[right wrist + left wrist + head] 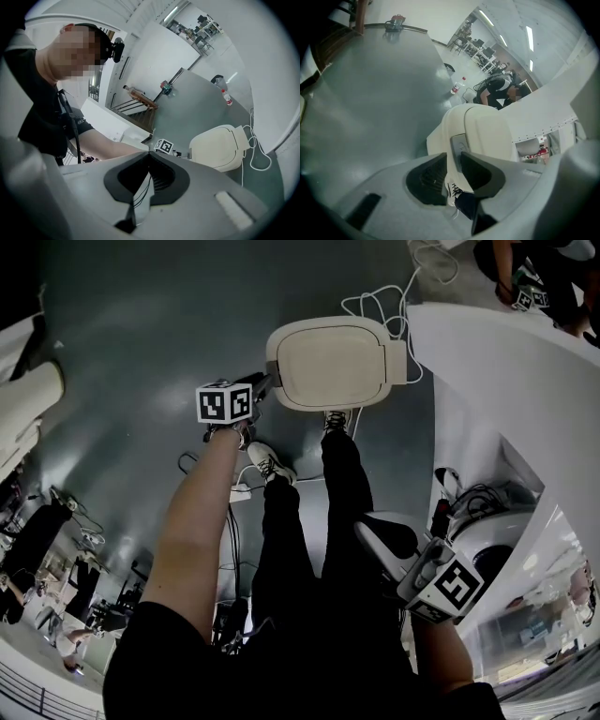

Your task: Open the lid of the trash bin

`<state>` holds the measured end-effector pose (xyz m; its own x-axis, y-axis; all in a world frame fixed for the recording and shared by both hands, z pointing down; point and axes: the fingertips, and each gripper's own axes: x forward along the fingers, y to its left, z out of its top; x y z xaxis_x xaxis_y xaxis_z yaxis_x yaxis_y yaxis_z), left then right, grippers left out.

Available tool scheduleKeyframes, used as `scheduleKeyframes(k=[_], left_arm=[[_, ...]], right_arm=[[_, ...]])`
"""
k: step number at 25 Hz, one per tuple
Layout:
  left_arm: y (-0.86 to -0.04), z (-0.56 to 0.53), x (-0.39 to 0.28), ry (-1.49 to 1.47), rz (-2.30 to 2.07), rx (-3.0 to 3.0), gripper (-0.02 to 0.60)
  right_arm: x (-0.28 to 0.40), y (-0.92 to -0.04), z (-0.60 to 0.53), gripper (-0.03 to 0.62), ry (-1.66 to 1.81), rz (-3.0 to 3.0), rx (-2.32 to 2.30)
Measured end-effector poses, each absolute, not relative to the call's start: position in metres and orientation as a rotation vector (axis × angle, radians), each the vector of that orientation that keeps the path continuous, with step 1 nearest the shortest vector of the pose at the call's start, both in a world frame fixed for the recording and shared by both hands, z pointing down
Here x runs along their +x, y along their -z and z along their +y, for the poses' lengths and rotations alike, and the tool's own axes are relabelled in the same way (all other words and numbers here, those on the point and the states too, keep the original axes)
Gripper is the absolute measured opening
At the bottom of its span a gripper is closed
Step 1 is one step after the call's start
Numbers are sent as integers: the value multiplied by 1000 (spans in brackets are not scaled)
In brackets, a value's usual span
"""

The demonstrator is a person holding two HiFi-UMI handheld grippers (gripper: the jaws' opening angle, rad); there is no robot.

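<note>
The trash bin (220, 147) is standing on the grey floor (141, 352), at 12 o'clock from the person's shoes (267, 463) in the head view. Its cream lid (330, 362) is lying flat and closed over the top. A white cable (384, 301) is looping on the floor at the bin's 1 o'clock side.

The left tongs (453, 158) are reaching down to the lid's 9 o'clock edge in the head view, with their marker cube (225, 402) riding just behind them on the outstretched arm. In the left gripper view the tongs are standing wide. The lid's cream rim is running down between the two dark pads, and a small grey panel (459, 143) on that rim is sitting just above the gap. Whether either pad is touching the rim cannot be told. A white shoe is showing lower down through the same gap.

The right tongs (149, 153) are hanging at 4 o'clock in the head view, beside the person's hip and well apart from the bin. Their tips are meeting and gripping nothing. In the right gripper view the bin is lying at 3 o'clock, far beyond them, with the left marker cube just to its 9 o'clock side.
</note>
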<state>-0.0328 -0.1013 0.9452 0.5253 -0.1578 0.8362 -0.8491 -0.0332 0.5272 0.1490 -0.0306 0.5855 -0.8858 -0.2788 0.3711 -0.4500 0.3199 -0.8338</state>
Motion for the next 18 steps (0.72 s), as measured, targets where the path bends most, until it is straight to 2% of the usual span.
scheduleKeyframes(k=[18], left_arm=[[-943, -104, -32, -642, -871, 1504, 126]], right_arm=[[122, -585, -26, 8, -1605, -2425, 584]])
